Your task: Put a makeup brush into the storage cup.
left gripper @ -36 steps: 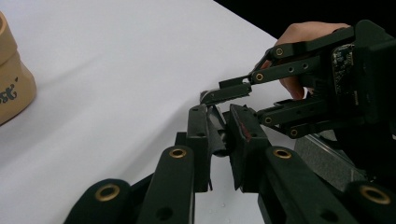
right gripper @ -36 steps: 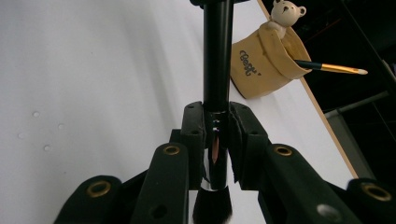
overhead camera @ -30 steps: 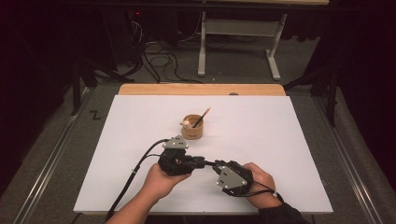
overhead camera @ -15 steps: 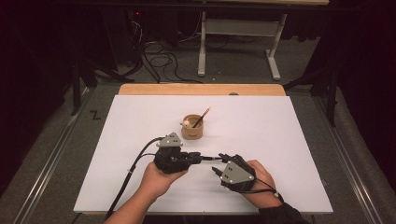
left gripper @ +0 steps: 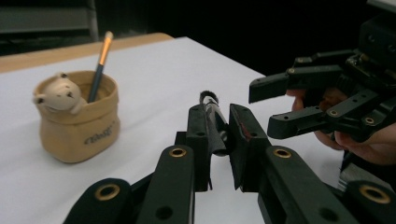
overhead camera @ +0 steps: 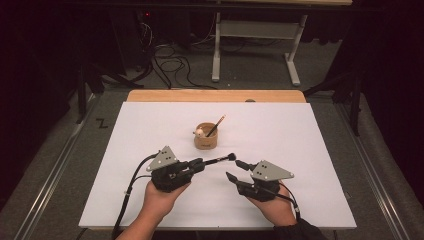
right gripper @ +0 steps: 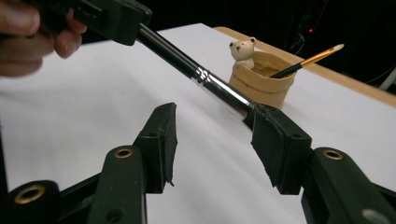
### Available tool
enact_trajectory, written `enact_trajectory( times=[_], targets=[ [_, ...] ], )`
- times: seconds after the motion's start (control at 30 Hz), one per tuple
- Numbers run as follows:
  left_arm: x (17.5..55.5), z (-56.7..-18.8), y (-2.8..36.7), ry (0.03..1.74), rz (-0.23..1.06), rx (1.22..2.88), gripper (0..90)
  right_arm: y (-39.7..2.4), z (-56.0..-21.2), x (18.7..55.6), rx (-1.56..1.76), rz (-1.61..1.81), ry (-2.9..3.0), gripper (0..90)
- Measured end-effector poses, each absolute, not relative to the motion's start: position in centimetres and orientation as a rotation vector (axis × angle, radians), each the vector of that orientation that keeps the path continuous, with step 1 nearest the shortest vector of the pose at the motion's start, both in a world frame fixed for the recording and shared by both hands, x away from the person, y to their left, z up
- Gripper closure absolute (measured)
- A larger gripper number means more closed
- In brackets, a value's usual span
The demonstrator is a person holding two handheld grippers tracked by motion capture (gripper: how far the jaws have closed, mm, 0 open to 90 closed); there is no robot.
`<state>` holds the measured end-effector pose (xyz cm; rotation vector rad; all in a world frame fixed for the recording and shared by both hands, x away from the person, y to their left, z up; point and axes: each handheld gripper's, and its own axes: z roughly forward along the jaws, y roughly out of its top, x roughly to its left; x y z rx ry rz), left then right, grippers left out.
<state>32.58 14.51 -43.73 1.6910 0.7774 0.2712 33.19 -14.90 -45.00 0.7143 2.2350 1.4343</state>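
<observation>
Black-handled makeup brush point(left gripper: 212, 126), pinched by left gripper point(overhead camera: 200, 164), may slip while swung clear of spread right gripper point(overhead camera: 235, 170).

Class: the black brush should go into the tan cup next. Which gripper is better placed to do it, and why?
The left gripper: it is shut on the black brush, near the tan cup. The right gripper stands open, holding nothing.
</observation>
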Motion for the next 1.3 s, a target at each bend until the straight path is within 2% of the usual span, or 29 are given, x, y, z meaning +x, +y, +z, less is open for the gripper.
enact_trajectory(
  times=[0.27, 0.7, 1.13, 1.3],
  targets=[
    [31.9, -43.9, 15.6, 0.779, 0.295, 1.616, 79.4, -14.4, -45.4, 33.6, 0.887, 1.597, 2.231, 50.9],
    [31.6, -44.3, 15.6, 0.772, 0.317, 1.622, 79.4, -13.2, -46.5, 33.8, 1.104, 1.785, 2.2, 50.7],
    [30.1, -44.6, 14.3, 0.705, 0.514, 1.622, 79.4, -12.7, -47.2, 34.3, 1.314, 1.946, 2.148, 48.7],
    [29.8, -45.2, 13.8, 0.698, 0.53, 1.616, 79.3, -13.4, -47.4, 34.5, 1.387, 2.011, 2.118, 48.7]
  ],
)
